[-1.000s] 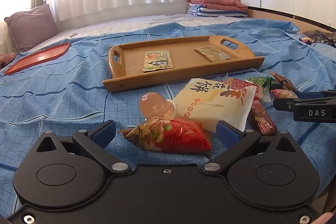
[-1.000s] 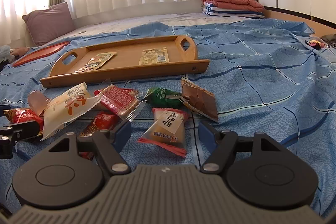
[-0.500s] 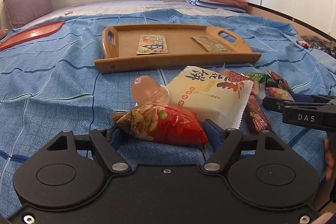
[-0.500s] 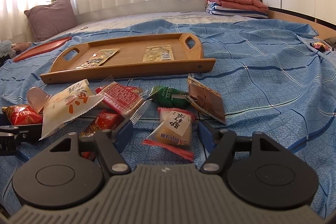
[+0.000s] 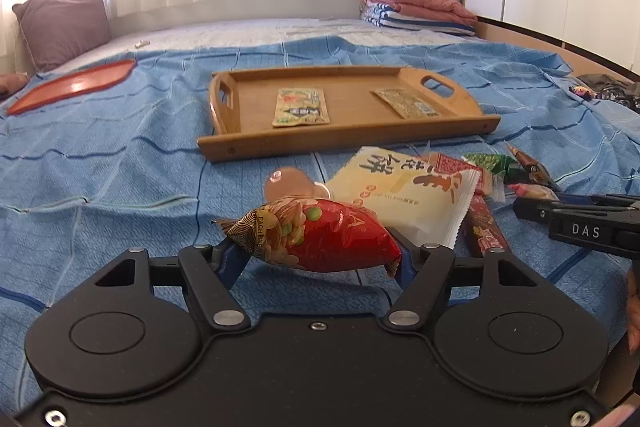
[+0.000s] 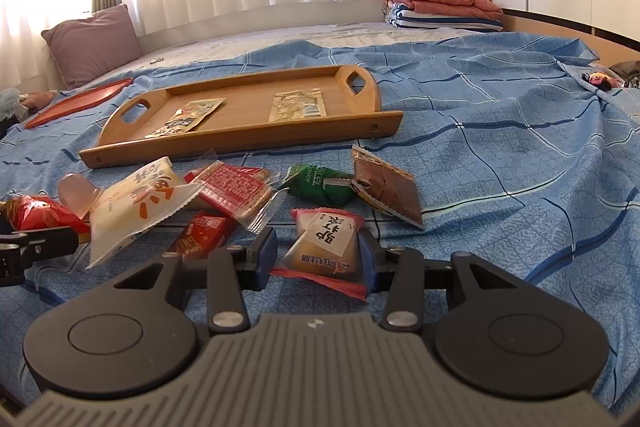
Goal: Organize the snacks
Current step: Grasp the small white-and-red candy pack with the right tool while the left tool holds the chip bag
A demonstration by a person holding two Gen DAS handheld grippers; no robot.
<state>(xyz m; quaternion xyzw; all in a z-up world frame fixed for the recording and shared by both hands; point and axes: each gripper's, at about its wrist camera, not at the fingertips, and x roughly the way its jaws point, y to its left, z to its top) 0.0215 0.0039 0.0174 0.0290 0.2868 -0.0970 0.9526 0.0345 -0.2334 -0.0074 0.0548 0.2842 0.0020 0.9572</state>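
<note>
My left gripper is shut on a red peanut snack bag and holds it just above the blue bedspread. My right gripper is shut on a small pale packet with red ends, low over the bedspread. A wooden tray lies beyond with two flat packets in it; it also shows in the right wrist view. Loose snacks lie between: a big cream packet, a red wafer pack, a green packet, a brown packet.
A red oval plate lies at the far left of the bed, a purple pillow behind it. Folded blankets are stacked at the far right. A pink jelly cup sits behind the red bag.
Both grippers closed on their packets. The left one lifted the red bag slightly off the bedspread; the right one closed in around the pale packet.
</note>
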